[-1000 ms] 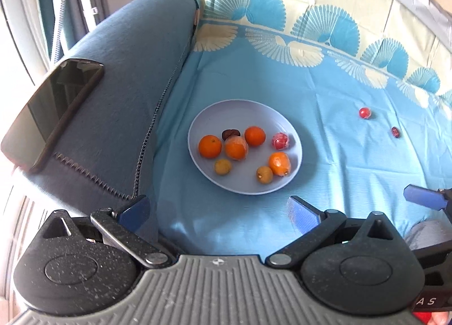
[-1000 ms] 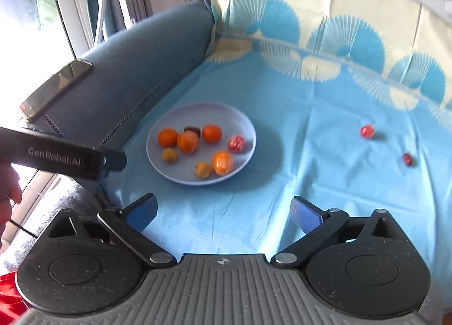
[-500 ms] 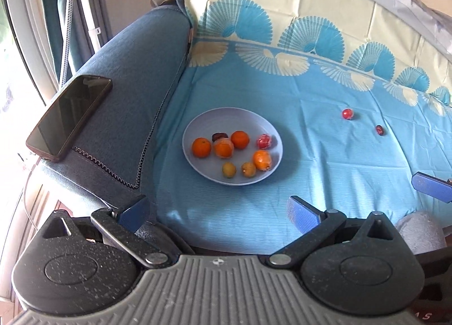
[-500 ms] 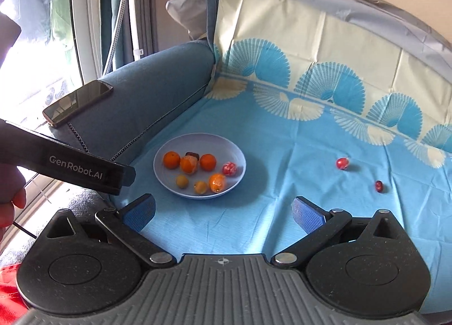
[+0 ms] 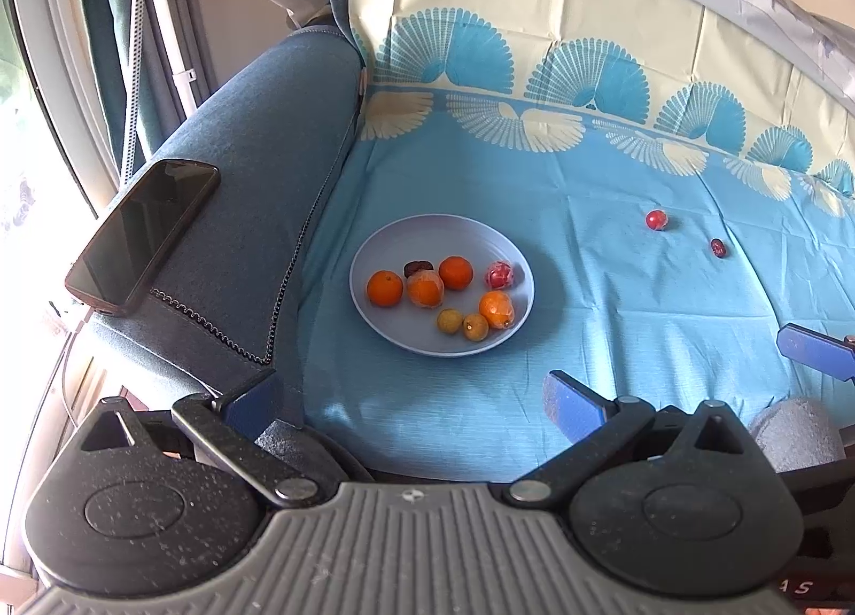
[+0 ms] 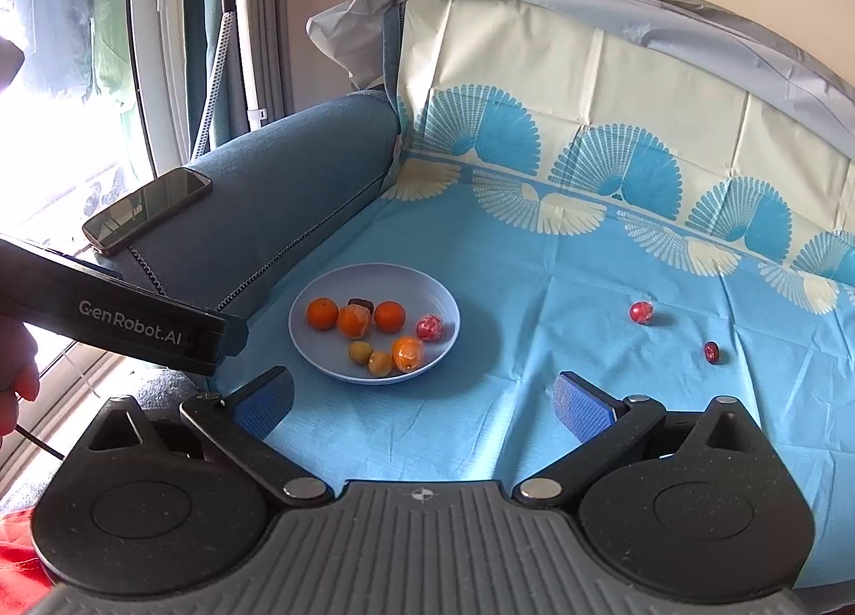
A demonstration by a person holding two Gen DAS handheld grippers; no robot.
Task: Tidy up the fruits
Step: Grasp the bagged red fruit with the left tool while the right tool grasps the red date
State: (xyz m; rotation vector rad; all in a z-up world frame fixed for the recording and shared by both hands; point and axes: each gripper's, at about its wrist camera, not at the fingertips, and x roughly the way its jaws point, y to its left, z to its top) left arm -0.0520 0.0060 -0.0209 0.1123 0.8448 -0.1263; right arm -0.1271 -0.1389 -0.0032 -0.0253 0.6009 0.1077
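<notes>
Both sets of blue fingers are spread wide apart and hold nothing. At the bottom of the left wrist view, the left gripper (image 5: 411, 398) hangs above the front edge of the blue cloth (image 5: 614, 294), and one blue finger (image 5: 572, 404) sits at the lower right. At the bottom of the right wrist view, the right gripper (image 6: 422, 401) is spread the same way over the cloth, and its left finger (image 6: 264, 401) is near the plate. A black bar with white letters (image 6: 133, 329) pokes in from the left of that view, with a bit of a hand (image 6: 16, 380) behind it. A little farther, near the middle of both views, sits a pale blue plate (image 5: 385, 246) on the cloth. In the plate are four orange fruits (image 5: 385, 288), two small yellow fruits (image 5: 450, 321), one red wrapped fruit (image 5: 499, 275) and one small dark piece (image 5: 418, 269) at the back. Farther off, to the right of the plate and well apart from it, a round red fruit (image 5: 656, 219) lies on the cloth, with a smaller dark red fruit (image 5: 718, 247) near it. On the left, a dark phone (image 5: 144, 233) lies flat on the blue sofa arm (image 5: 256, 145). At the top, the cloth with blue fan shapes climbs up the sofa back (image 5: 588, 0).
</notes>
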